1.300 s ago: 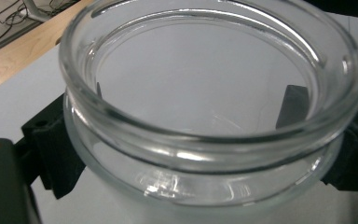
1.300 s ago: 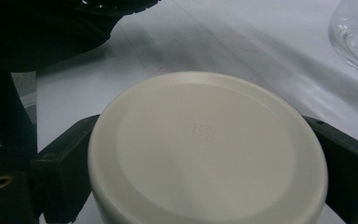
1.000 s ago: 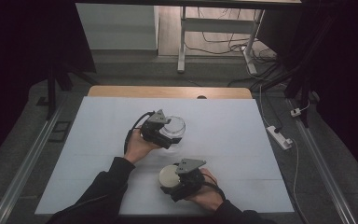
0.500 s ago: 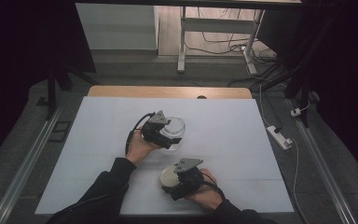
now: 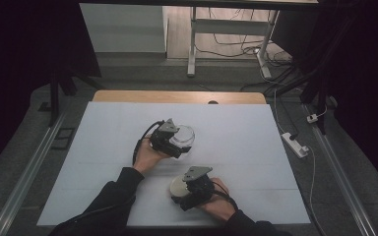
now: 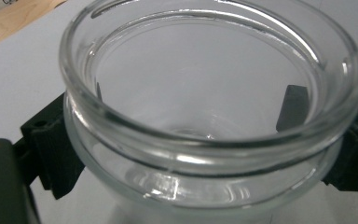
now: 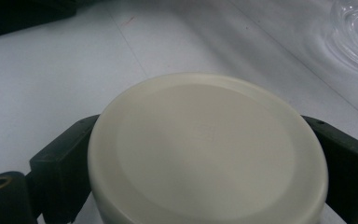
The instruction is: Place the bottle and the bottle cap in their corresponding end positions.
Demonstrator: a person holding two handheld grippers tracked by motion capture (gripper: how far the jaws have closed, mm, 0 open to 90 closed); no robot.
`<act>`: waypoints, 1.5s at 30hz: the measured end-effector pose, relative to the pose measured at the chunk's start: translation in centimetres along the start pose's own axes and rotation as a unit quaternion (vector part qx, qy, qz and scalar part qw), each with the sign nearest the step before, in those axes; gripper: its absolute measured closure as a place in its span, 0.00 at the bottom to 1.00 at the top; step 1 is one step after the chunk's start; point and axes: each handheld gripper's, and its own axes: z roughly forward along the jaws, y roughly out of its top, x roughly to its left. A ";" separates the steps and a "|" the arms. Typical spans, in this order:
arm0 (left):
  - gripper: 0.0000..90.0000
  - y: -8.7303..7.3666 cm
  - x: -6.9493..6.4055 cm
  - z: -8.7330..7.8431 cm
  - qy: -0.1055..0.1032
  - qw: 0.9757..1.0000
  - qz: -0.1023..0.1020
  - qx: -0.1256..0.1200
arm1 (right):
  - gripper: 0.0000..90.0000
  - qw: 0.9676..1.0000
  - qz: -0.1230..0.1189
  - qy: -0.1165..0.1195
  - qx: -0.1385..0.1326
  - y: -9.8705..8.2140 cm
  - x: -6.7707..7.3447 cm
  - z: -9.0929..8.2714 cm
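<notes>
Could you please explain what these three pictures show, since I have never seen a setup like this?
A person sits at a white table and holds a hand-held two-jaw gripper in each hand. The high view looks down from above the table. The two close-ups come from cameras riding on the grippers. The left gripper has its black jaws on either side of an open, empty glass jar, apparently gripping it. The right gripper grips a round cream lid, nearer the person. The lid is off the jar; the two are apart.

One glass jar (image 6: pixel 205 116) — one cream lid (image 7: pixel 209 154).
</notes>
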 end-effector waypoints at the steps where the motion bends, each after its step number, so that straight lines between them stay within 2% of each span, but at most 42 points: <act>1: 0.08 0.0 0.0 0.0 0.000 1.000 0.002 0.002 | 0.07 1.000 0.002 0.001 0.004 0.0 0.0 0.0; 9: 0.07 -0.5 0.0 -0.2 -0.001 1.000 -0.005 0.001 | 0.07 1.000 -0.005 -0.005 0.012 0.0 0.1 0.1; 13: 0.06 -0.4 -0.1 -0.1 0.002 1.000 -0.014 0.002 | 0.06 1.000 0.000 -0.001 0.011 0.0 0.0 0.1; 16: 0.05 -0.5 0.1 0.0 -0.004 1.000 -0.028 0.004 | 0.04 1.000 0.008 0.005 0.011 0.0 -0.1 0.0; 19: 0.04 -0.7 0.1 -0.1 -0.007 0.999 -0.031 0.012 | 0.03 1.000 0.010 0.010 0.009 0.1 -0.1 -0.1; 30: 0.00 -1.4 0.3 -0.8 -0.033 0.997 -0.063 0.024 | 0.02 1.000 0.010 0.010 -0.010 0.3 0.0 -1.0; 37: 0.00 -1.8 -0.3 -1.6 -0.026 0.997 -0.065 0.038 | 0.01 1.000 0.015 0.009 -0.020 0.4 -0.1 -1.6; 45: 0.00 -2.3 -0.9 -3.2 -0.019 0.996 -0.074 0.037 | 0.00 0.999 0.039 0.007 -0.025 0.1 -0.6 -2.5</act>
